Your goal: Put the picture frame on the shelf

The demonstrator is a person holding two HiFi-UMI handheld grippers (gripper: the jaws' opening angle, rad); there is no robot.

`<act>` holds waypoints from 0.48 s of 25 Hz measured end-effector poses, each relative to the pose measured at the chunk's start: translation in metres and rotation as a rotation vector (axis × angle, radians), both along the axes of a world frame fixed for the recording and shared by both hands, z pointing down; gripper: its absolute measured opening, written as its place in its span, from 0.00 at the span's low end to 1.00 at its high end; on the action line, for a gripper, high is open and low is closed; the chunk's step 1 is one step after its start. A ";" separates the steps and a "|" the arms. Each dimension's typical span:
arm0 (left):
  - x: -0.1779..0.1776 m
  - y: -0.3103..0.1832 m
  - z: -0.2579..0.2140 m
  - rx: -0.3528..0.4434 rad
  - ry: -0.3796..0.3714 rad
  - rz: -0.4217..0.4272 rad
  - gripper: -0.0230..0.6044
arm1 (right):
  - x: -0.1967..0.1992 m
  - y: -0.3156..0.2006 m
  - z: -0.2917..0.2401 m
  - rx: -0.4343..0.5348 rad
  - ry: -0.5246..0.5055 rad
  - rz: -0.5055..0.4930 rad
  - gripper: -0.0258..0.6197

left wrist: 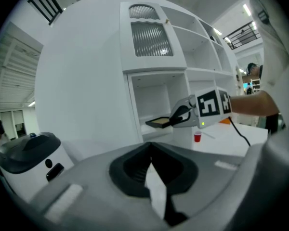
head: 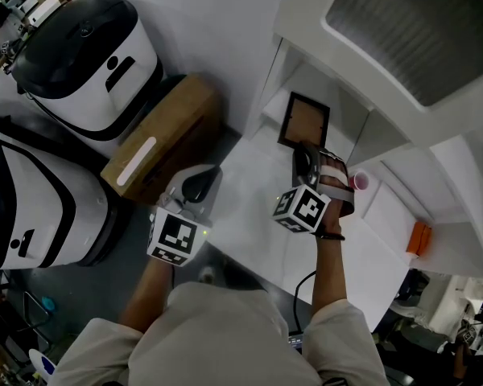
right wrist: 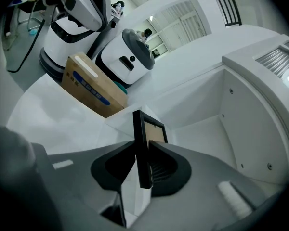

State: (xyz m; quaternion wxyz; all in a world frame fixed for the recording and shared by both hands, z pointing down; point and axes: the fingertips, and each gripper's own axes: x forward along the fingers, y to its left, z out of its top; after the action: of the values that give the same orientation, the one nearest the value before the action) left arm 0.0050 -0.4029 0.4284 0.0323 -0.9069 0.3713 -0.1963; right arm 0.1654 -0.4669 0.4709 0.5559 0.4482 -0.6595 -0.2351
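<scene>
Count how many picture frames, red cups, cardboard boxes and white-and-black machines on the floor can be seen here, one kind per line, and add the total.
picture frame: 1
red cup: 1
cardboard box: 1
white-and-black machines: 2
Total: 5

A white counter [head: 249, 199] runs under the white shelf unit [head: 306, 22]. On it stand a small red cup [head: 361, 182] and an orange block [head: 418, 237]. A cardboard box [head: 165, 135] and two white machines [head: 88, 63] stand on the grey floor [head: 129, 232].
</scene>
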 end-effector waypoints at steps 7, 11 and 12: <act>-0.007 -0.007 0.011 -0.027 0.004 -0.019 0.04 | -0.002 -0.007 0.015 -0.052 0.003 -0.008 0.19; -0.006 -0.008 0.016 -0.041 0.002 -0.010 0.04 | -0.002 -0.009 0.018 -0.074 0.006 -0.004 0.19; -0.005 -0.008 0.016 -0.042 0.003 -0.007 0.04 | -0.002 -0.010 0.019 -0.077 0.006 -0.004 0.19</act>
State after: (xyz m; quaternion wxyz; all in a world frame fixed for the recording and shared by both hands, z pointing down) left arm 0.0001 -0.4106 0.4447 0.0121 -0.9063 0.3705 -0.2029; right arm 0.1629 -0.4771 0.4894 0.5744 0.4243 -0.6672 -0.2119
